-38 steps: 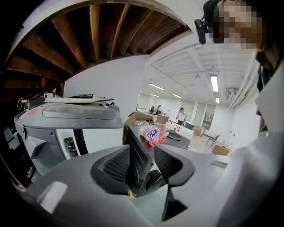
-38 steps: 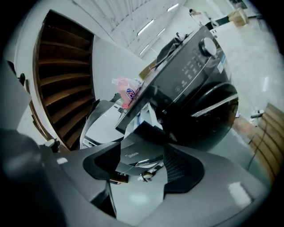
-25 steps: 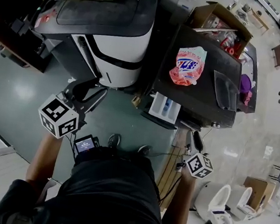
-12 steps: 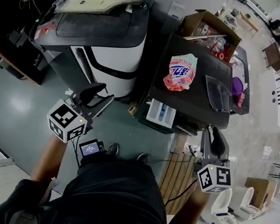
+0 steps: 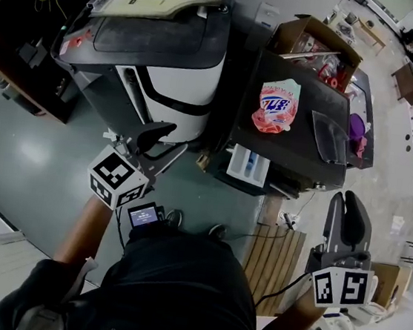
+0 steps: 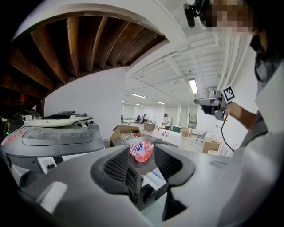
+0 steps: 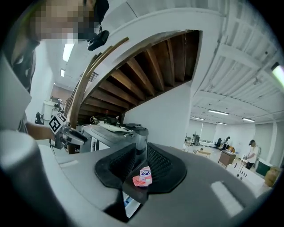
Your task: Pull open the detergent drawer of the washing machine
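The dark washing machine stands in the middle of the head view, with its white detergent drawer pulled out of the front. A pink detergent bag lies on top. My left gripper is open and empty, held left of the drawer and apart from it. My right gripper is raised at the right, well clear of the machine. Its jaws are closing and stand together with nothing between them. The left gripper view looks past its jaws at the bag and drawer. The right gripper view shows the bag too.
A big grey and white machine stands left of the washer. A cardboard box is behind it and a clear tray lies on its top. A wooden pallet and a white toilet are at the lower right.
My right gripper has risen from low beside the washer, rolled over and closed its jaws. My left gripper has drifted up and right a little. The drawer has stayed pulled out.
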